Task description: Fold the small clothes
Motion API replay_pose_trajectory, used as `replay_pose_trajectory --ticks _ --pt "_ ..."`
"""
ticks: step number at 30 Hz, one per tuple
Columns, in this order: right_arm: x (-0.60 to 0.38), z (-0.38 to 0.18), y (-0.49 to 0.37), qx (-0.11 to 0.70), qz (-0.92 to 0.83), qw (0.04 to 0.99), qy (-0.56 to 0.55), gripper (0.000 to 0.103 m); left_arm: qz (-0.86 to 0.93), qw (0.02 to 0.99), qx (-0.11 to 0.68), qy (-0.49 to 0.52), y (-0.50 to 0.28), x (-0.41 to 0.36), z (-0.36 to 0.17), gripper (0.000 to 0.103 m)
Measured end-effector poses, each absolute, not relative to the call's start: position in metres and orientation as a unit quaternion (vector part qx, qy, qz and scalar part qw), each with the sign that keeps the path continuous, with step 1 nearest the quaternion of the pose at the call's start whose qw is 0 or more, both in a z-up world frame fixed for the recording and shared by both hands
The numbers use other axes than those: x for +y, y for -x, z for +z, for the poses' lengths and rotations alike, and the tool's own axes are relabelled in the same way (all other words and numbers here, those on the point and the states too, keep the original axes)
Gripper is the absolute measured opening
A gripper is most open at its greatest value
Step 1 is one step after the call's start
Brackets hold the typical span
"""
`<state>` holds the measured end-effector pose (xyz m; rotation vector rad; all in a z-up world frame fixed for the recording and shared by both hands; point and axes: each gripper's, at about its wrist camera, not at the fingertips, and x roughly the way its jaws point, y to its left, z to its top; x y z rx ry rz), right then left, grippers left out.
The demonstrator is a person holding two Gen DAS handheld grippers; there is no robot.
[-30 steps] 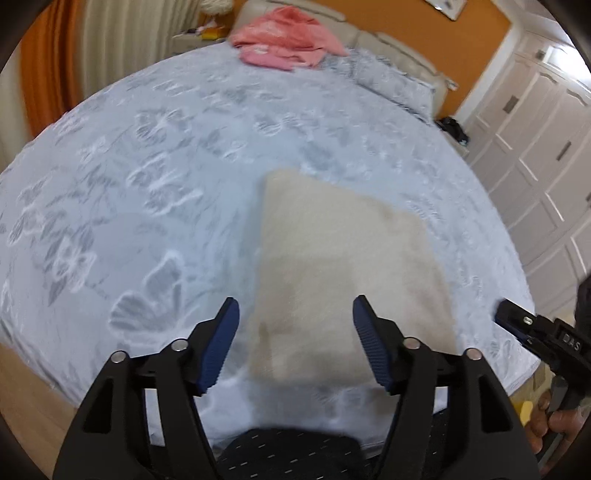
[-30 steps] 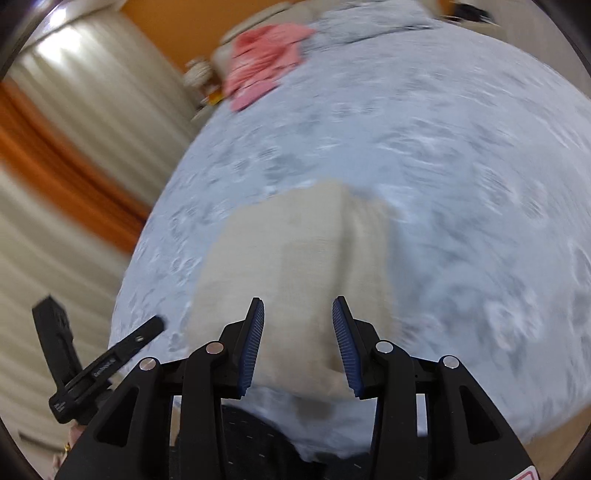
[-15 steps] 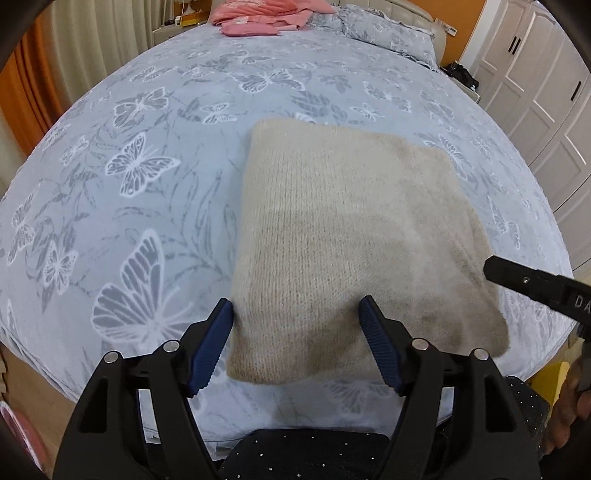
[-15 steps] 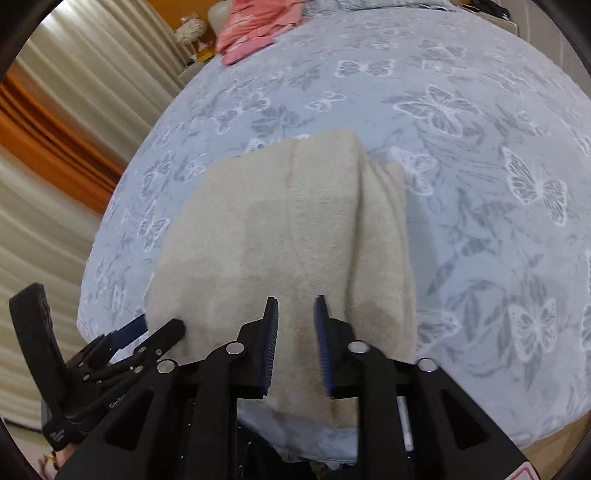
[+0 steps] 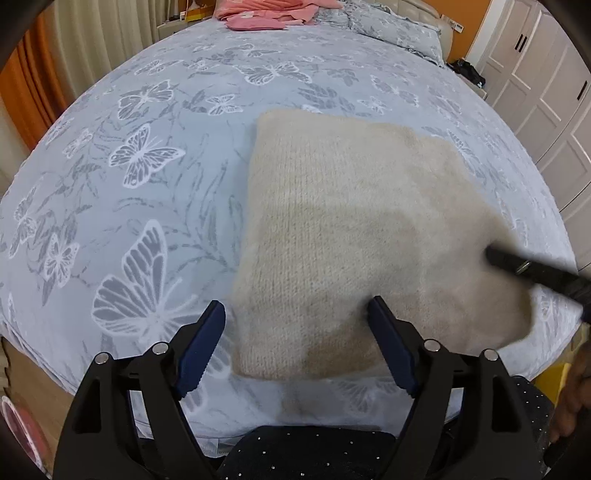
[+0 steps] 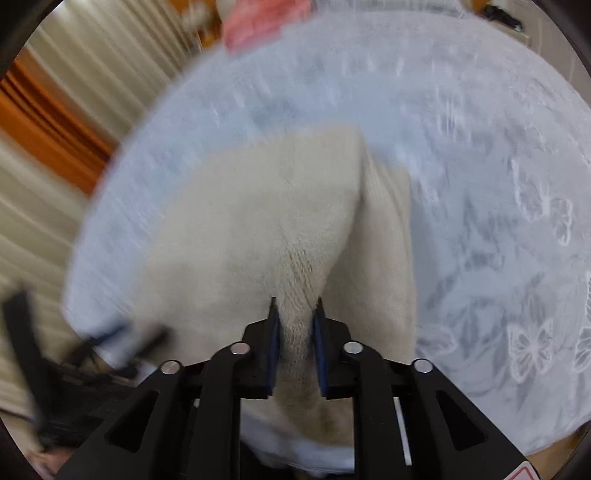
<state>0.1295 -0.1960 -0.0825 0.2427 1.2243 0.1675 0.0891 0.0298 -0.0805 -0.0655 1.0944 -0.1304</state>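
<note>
A folded beige knit garment (image 5: pixel 354 236) lies flat on a bed cover (image 5: pixel 155 177) printed with grey and white butterflies, close to the near edge of the bed. The left gripper (image 5: pixel 295 343) hangs over the garment's near left corner with its jaws spread wide and opening; that corner sits in the gap between the blue pads (image 5: pixel 199 347), but neither pad presses on the knit. The left pad stands over bare bed cover just outside the garment's left edge, and the right pad stands over the knit itself.

In the right wrist view, which is smeared by motion, the right gripper (image 6: pixel 297 332) has its jaws closing on a raised ridge of the same garment (image 6: pixel 258 229); the knit bunches up between the two blue pads and fills the narrow gap. Ahead of those jaws the cloth pulls into a crease running away from them. From the left wrist view the right gripper shows as a blurred black bar (image 5: pixel 532 269) crossing the garment's right side.

Far beyond both sets of jaws, a pink cloth (image 5: pixel 273 14) lies at the head of the bed
</note>
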Motion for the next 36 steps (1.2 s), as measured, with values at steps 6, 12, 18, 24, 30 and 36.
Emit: replay_pose_trajectory --ticks 6,12,18,24,30,36 --pt "-0.215 -0.051 -0.095 0.495 0.036 0.858 -0.135 0.057 -0.05 0.874 0.483 0.007 -0.068 0.023 -0.062 0.091" --pt "-0.222 -0.033 -0.029 0.414 -0.021 0.909 -0.037 0.084 -0.04 0.89 0.453 0.017 -0.041 0.016 -0.047 0.095" --pt "-0.229 -0.04 -0.007 0.449 -0.006 0.89 -0.078 0.086 -0.033 0.891 0.45 0.052 -0.015 0.013 -0.042 0.095" --pt "-0.224 -0.04 0.01 0.439 -0.007 0.893 -0.096 0.087 -0.053 0.876 0.476 0.052 0.006 0.003 -0.045 0.095" --pt "-0.227 -0.037 0.024 0.434 0.0 0.893 -0.118 0.087 -0.04 0.887 0.459 0.04 0.02 0.002 -0.036 0.098" --pt "-0.225 -0.036 0.028 0.427 0.002 0.897 -0.115 0.087 -0.024 0.896 0.442 0.035 0.026 0.006 -0.029 0.098"
